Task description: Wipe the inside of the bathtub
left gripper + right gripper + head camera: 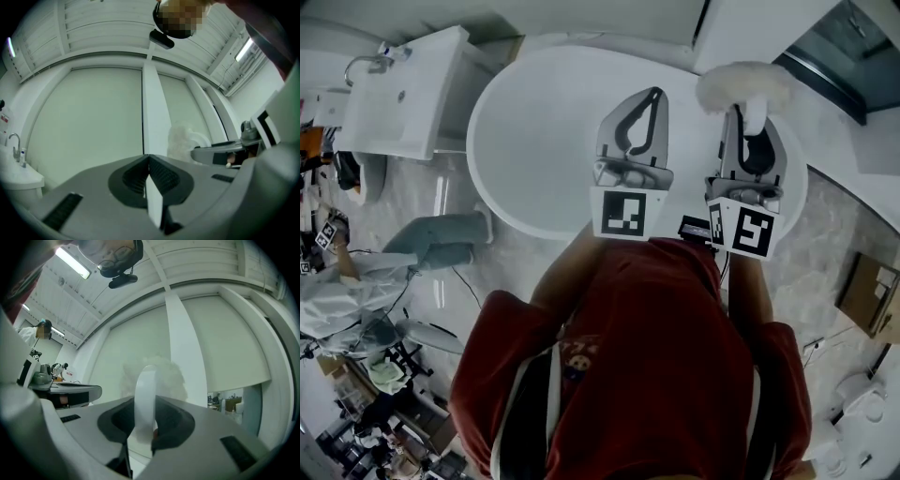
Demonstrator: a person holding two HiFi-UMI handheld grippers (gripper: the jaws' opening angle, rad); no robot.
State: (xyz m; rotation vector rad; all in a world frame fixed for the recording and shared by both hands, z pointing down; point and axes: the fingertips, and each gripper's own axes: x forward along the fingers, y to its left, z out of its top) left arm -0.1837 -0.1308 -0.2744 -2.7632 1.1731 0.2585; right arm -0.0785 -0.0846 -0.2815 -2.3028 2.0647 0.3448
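One pinch by the right gripper (pixel 742 114) is holding the fluffy white duster (pixel 745 84), which could be twisting loose against the white oval bathtub (pixel 534 141), while fingers of the left gripper (pixel 653 94) are pressing together empty

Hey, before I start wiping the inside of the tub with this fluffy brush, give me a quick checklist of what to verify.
1. Right gripper shut on the brush handle: ok.
2. Left gripper shut, nothing between its jaws: ok.
3. Both grippers above the bathtub: ok.
4. Fluffy brush head touching the tub's inside: cannot tell.
5. Left gripper apart from the brush: ok.
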